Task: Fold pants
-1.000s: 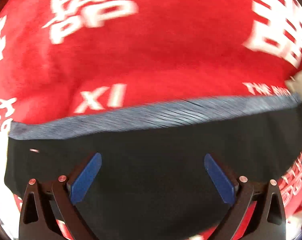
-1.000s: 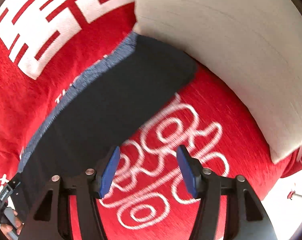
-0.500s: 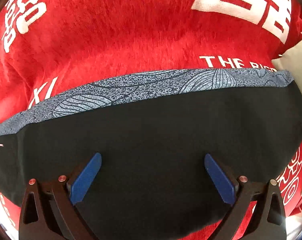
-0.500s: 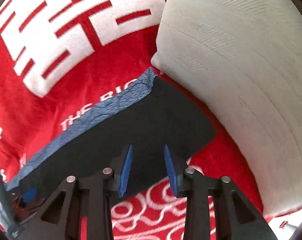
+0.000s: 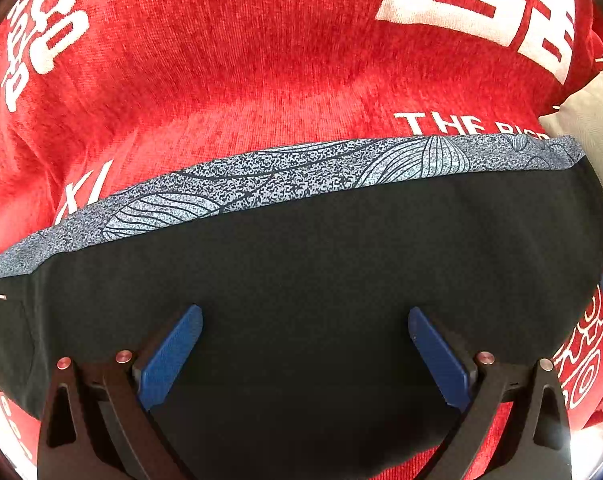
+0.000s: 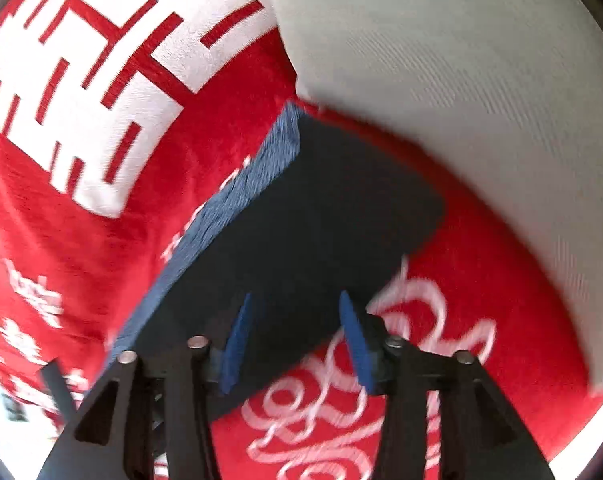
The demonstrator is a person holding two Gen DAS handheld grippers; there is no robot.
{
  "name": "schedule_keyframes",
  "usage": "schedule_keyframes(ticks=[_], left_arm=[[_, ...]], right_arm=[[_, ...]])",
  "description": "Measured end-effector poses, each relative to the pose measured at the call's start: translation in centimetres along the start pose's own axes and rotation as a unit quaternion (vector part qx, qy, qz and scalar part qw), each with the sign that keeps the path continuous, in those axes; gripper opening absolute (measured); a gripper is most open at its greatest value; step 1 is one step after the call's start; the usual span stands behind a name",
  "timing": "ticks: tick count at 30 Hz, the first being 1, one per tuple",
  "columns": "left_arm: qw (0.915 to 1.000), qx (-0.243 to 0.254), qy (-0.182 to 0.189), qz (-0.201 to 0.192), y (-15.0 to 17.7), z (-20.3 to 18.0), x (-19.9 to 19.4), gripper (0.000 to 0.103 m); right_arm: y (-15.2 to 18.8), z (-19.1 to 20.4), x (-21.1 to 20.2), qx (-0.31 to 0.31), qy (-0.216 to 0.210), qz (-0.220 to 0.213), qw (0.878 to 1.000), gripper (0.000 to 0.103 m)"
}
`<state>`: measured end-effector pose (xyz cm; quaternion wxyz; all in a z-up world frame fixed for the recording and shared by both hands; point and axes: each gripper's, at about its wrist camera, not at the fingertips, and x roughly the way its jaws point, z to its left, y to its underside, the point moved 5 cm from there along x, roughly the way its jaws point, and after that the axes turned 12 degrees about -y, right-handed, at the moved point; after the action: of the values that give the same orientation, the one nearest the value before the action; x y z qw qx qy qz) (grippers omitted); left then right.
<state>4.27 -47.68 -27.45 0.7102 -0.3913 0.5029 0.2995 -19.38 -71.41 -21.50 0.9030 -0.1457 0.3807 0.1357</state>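
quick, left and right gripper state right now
Left gripper: open wide, holding nothing, over the black pants.
Right gripper: open, nothing between its fingers, above the pants' end near the white pillow.

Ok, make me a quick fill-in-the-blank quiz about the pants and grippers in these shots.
1. The black pants lie on a ____ blanket with white lettering.
2. Along the pants' far edge runs a ____ patterned band.
3. The left gripper has its jaws ____.
4. Beside the pants lies a pale ____.

Missing words: red; grey; open; pillow

Each claw (image 5: 304, 356) (image 6: 297, 336) has black triangular-cutout arms, silver screws, blue pads.
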Motion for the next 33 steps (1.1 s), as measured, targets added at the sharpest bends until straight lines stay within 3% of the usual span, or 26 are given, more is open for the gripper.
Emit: schedule_keyframes(ticks=[3,8,13,21,24,25,27,28,29,33], left_arm=[[1.0000,0.000,0.000,-0.002,0.0,0.0,-0.1,0.103],[1.0000,-0.001,0.001,-0.004,0.5,0.1,0.1,0.103],[0.9999,-0.007,-0.007,0.013,0.0,0.4,-0.4,0.103],[0.9998,-0.017,0.011,-0.002,-1.7,-2.4,-2.9,0.103],[0.9998,-0.015,0.009,0.006,-1.5,-3.3,-2.6,0.103],[0.9999,-0.013,0.007,0.006,-1.2,-3.5,-2.5,0.096],[0.9999,-0.009,-0.001,0.008,-0.6,-3.8,-2.1,0.093],[0.9999,-0.011,-0.003,0.001,-0.3,-3.8,-2.1,0.093],[0.9999,-0.012,-0.006,-0.010,-0.1,-3.9,-2.0,0.093],[0.9988,-0.007,-0.018,-0.045,0.9,-4.2,-2.0,0.096]], right_arm=[[2.6,-1.1,0.0,0.048,-0.049,0.006,0.998,0.054],[3.6,-2.4,1.0,0.076,-0.082,-0.010,0.994,0.054],[2.4,-2.7,1.3,0.088,-0.103,-0.033,0.990,0.054],[-1.4,-3.1,1.7,0.109,-0.142,-0.084,0.980,0.055],[-2.3,-3.0,2.2,0.121,-0.161,-0.080,0.976,0.055],[-2.6,-3.0,2.4,0.124,-0.163,-0.070,0.976,0.056],[-2.8,-3.1,2.6,0.127,-0.149,-0.053,0.979,0.049],[-2.9,-3.2,2.8,0.127,-0.127,-0.042,0.983,0.030],[-2.9,-3.4,2.9,0.123,-0.107,-0.032,0.986,0.018],[-3.1,-0.8,2.1,0.049,-0.051,-0.033,0.997,0.014]])
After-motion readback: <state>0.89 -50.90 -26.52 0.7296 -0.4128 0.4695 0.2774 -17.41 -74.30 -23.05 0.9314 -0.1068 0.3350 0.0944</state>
